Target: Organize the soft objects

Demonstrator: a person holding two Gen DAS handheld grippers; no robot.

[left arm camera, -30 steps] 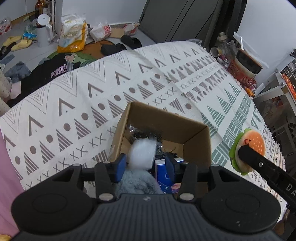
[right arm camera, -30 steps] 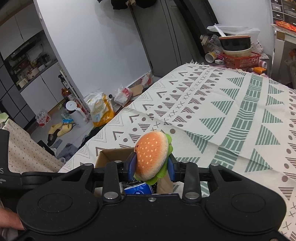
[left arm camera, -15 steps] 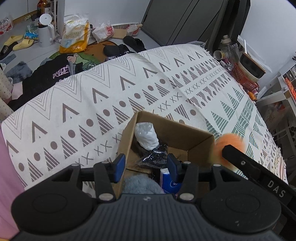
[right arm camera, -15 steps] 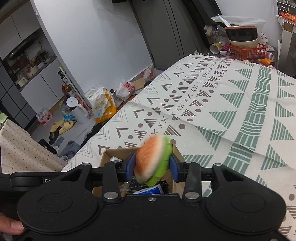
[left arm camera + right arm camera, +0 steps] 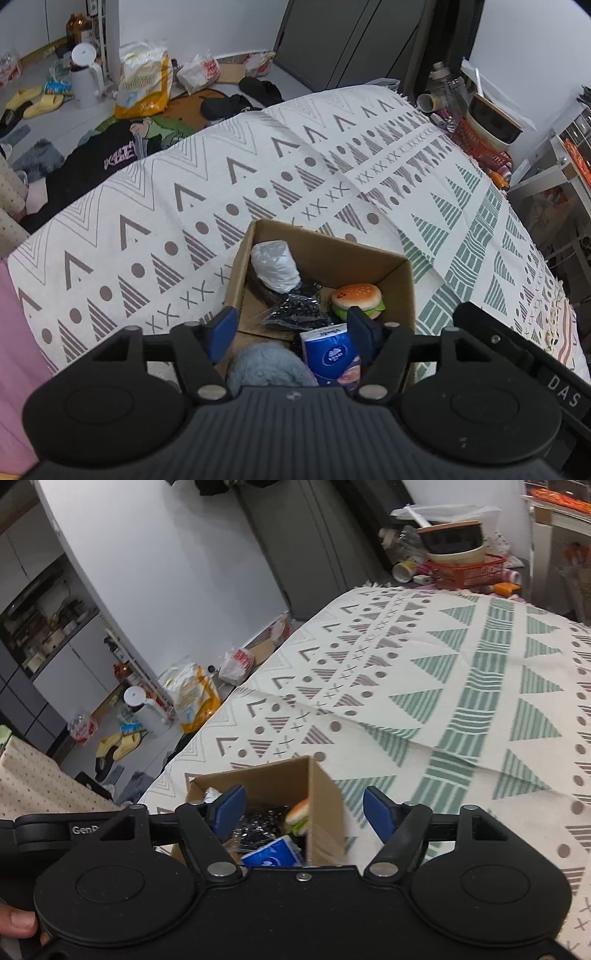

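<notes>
Burger plush (image 5: pixel 357 300) now inside box (image 5: pixel 402 284).

Brightness: both views are evenly lit by soft indoor light; no lamp or window shows.
Shadows: faint on the patterned cloth (image 5: pixel 258 177); deeper inside the cardboard box (image 5: pixel 325 251) just ahead of the left gripper (image 5: pixel 291 330), where the dark contents lose detail.
Glare: none strong; a mild sheen on the white plastic bundle (image 5: pixel 275 264) in the box.
Blur: the left view is sharp; the right view is smeared by motion, most over the cloth to the right of the right gripper (image 5: pixel 303 810) and on the burger plush (image 5: pixel 297 816).
Distortion: fisheye bending curves walls and cloth edges; dark corners frame both views.
</notes>
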